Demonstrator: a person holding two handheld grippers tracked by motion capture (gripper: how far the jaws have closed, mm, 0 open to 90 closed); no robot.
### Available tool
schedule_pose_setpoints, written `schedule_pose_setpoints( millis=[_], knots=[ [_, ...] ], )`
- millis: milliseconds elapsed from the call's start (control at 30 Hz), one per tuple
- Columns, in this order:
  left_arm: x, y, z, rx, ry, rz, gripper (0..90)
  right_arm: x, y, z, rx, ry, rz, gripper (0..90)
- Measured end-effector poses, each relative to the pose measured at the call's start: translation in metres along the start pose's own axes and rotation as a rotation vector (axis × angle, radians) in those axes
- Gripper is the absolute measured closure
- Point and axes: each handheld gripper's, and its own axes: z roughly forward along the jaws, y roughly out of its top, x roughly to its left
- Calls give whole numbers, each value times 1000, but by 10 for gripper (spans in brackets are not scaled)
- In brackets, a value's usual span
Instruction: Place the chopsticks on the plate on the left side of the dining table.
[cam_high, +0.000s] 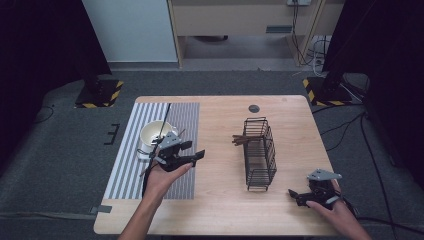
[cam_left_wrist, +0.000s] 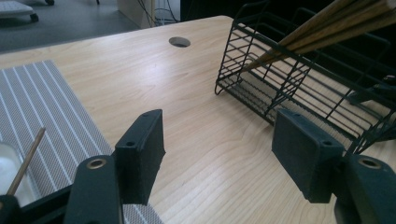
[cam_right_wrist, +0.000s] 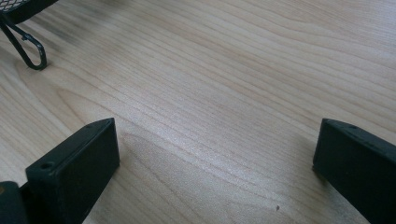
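Note:
A black wire basket (cam_high: 260, 150) lies on the wooden table (cam_high: 220, 200), with several wooden chopsticks (cam_high: 245, 140) poking out of its left side. A white cup (cam_high: 152, 132) stands on a striped placemat (cam_high: 150, 165). My left gripper (cam_high: 193, 149) hovers by the mat's right edge, just right of the cup, open and empty. In the left gripper view its jaws (cam_left_wrist: 219, 126) point toward the basket (cam_left_wrist: 299, 79) and chopsticks (cam_left_wrist: 327, 32); one chopstick (cam_left_wrist: 25, 161) leans at the cup's rim. My right gripper (cam_high: 295, 196) rests near the front right corner, open (cam_right_wrist: 215, 135) over bare wood.
A round cable hole (cam_high: 254, 108) sits in the table behind the basket. One wire foot of the basket (cam_right_wrist: 28, 51) shows at the top left of the right gripper view. Dark stands with yellow-black feet (cam_high: 97, 95) flank the table on the carpet.

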Motion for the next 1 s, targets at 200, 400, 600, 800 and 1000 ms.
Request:
schedule_pose_setpoints(
  millis=[200,400,600,800,1000],
  knots=[
    [-6,17,6,3,-12,8,343,0,0,0,0,0,0,3],
    [-13,34,11,-9,-25,29,349,0,0,0,0,0,0,3],
    [-23,50,17,-22,-42,43,370,0,0,0,0,0,0,3],
    [-34,56,21,-15,-79,64,453,0,0,0,0,0,0,3],
    [-42,62,20,-22,-117,74,601,0,0,0,0,0,0,3]
  ],
)
